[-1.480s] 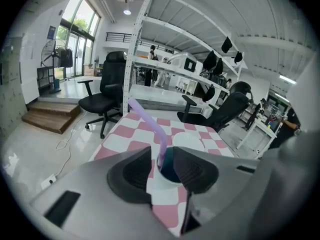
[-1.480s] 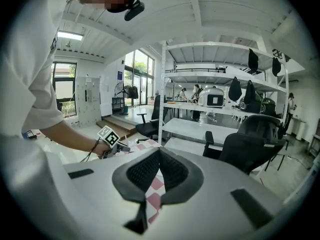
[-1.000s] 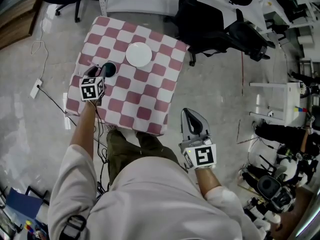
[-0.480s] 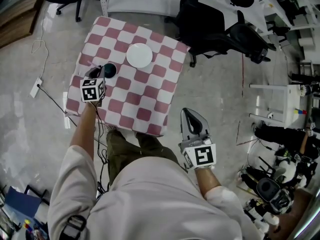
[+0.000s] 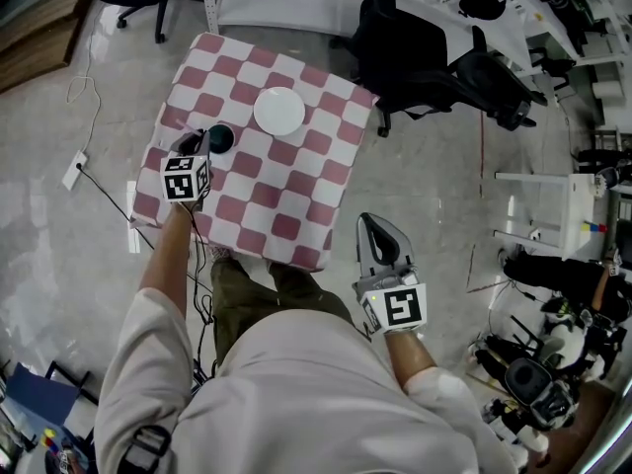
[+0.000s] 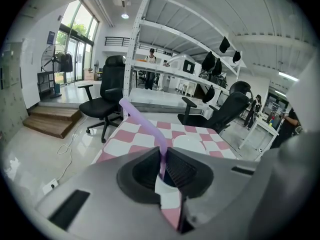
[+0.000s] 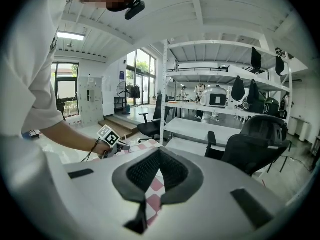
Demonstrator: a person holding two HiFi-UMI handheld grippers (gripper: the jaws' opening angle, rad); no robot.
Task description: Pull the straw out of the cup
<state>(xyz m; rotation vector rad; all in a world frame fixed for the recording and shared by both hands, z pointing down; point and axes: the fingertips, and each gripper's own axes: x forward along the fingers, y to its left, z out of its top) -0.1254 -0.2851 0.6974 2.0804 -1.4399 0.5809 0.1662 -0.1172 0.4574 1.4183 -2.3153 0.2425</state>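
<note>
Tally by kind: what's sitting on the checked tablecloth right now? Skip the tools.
cup: 1
straw: 1
plate: 1
Total: 3

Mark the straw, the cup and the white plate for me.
straw [image 6: 144, 124]: left gripper view, middle of its slanted purple upper length.
cup [image 5: 219, 138]: head view, its dark top.
white plate [image 5: 279, 111]: head view, bare centre of the plate.
</note>
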